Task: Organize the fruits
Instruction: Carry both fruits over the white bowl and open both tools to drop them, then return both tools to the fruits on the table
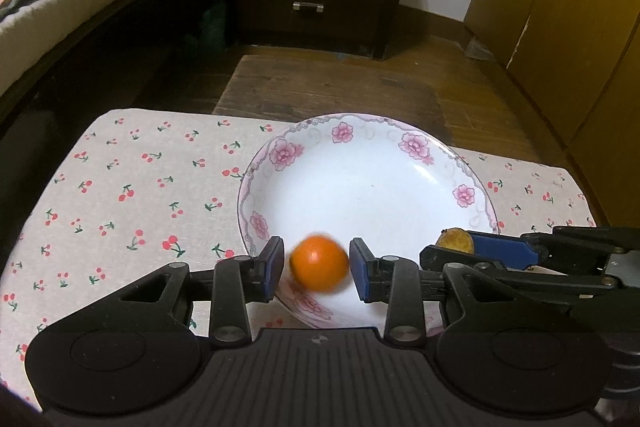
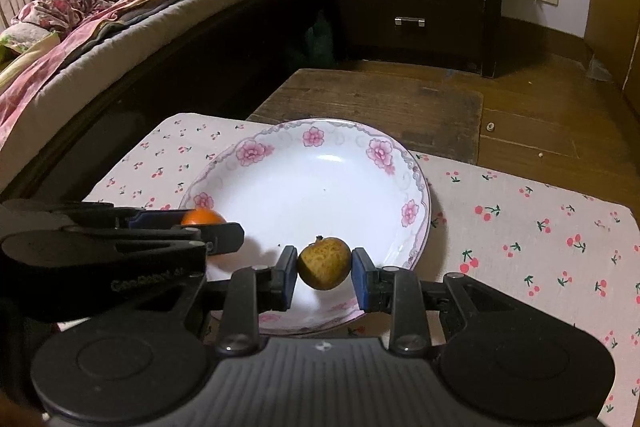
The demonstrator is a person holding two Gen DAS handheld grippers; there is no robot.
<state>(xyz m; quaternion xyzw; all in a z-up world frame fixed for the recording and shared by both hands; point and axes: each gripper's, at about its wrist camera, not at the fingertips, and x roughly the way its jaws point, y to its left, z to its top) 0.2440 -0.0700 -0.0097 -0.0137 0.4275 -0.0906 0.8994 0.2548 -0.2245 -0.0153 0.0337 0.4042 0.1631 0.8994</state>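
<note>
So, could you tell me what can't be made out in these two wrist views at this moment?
- Orange fruit: motion-blurred in the left wrist view, so pad contact is unclear; in the right wrist view the left gripper hides most of it.
- Brownish fruit: in the left wrist view only its top shows behind the right gripper.
- Plate: near rim hidden by gripper bodies in both views.

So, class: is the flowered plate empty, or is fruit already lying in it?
Empty so far: the plate's white middle is bare. The orange sits between the left tool's pads, blurred, and the yellow-brown fruit is gripped above it.
</note>
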